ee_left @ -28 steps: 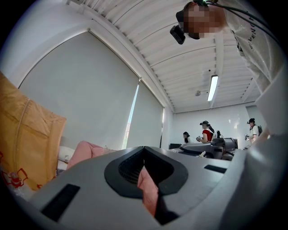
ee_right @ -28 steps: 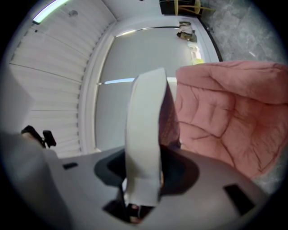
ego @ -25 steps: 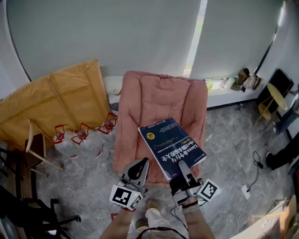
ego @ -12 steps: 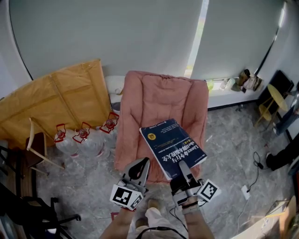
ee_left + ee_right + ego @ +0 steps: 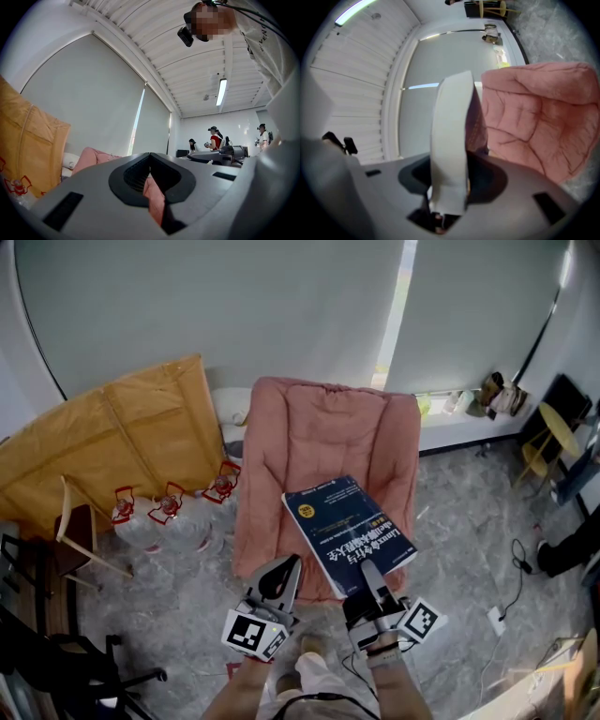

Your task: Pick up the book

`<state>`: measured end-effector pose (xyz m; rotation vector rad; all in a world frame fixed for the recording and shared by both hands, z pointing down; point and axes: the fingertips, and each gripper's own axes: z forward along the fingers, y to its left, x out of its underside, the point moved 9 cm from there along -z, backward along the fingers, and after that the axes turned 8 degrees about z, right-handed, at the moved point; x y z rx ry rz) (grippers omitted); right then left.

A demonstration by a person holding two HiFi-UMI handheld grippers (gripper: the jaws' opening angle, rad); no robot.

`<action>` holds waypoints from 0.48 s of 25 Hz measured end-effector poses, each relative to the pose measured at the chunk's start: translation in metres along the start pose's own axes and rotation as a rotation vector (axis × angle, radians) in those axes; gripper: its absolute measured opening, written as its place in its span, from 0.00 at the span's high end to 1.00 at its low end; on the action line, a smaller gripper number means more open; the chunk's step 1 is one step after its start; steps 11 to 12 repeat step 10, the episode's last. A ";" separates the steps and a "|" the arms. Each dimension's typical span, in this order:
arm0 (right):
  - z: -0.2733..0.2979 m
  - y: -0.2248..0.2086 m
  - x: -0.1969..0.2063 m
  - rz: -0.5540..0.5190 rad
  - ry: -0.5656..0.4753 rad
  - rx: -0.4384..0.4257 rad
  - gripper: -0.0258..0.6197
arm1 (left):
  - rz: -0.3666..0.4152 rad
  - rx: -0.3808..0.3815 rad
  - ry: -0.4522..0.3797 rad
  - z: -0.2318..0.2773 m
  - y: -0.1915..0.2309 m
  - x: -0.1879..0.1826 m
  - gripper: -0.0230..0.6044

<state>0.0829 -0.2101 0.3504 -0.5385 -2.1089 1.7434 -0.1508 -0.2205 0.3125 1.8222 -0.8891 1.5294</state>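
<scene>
An office-like workroom: roller blinds (image 5: 206,306), water jugs (image 5: 173,521), office chair (image 5: 47,662), strip-lit slatted ceiling (image 5: 187,56).

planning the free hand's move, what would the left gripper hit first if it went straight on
Probably the pink cushion: the left gripper points at its near edge, and pink shows just past its tips in the left gripper view. Depth is unclear.

Grippers held out front side by side, roughly level. The left gripper (image 5: 289,564) has its jaws together with nothing in them, and the right gripper (image 5: 367,570) is clamped on the near edge of the book (image 5: 345,529).
</scene>
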 end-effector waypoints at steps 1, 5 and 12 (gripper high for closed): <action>0.000 0.000 0.000 -0.001 0.000 0.001 0.68 | 0.000 0.000 0.001 0.000 0.000 0.000 0.95; -0.002 -0.002 0.001 0.005 -0.002 -0.002 0.68 | 0.001 0.001 -0.001 -0.001 -0.002 0.001 0.95; -0.001 -0.004 -0.002 0.001 -0.003 -0.002 0.68 | 0.000 0.004 -0.006 0.002 0.000 0.002 0.95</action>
